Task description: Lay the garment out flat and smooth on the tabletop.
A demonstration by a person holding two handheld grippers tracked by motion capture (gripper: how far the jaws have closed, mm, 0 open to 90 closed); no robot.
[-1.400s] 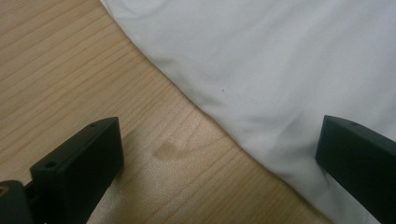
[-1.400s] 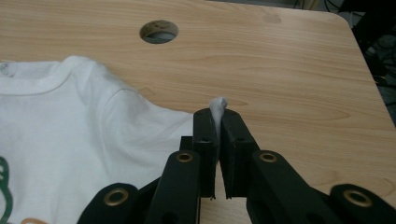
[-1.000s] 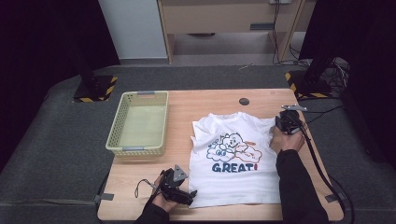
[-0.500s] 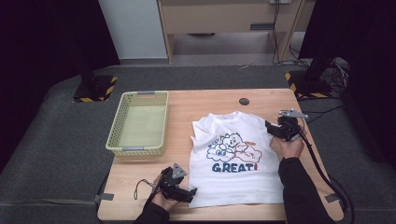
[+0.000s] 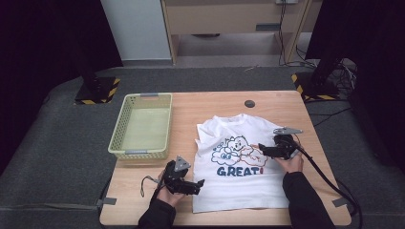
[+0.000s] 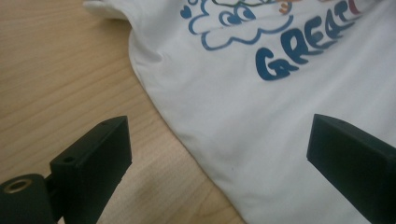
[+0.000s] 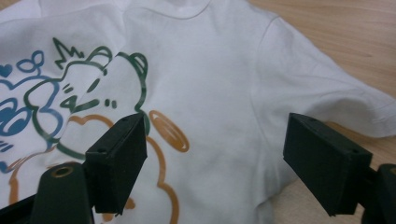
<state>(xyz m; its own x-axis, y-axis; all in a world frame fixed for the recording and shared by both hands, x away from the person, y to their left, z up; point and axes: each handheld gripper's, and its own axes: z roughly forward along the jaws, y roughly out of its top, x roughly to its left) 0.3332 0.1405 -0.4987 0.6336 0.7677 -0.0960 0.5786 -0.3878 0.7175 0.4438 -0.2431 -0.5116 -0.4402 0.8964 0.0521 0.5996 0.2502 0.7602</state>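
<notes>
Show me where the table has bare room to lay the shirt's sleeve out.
Bare wood lies between the basket and the T-shirt, and along the table far edge around the dark disc. Right of the shirt is crowded by the right claw.

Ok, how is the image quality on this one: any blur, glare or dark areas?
High view: table evenly lit, surroundings fall to near black, shirt print readable. Left gripper view: soft throughout, nearest tongs blurred, "GREAT" lettering still legible. Right gripper view: the shirt's print is fairly sharp, tongs slightly soft. No glare.
</notes>
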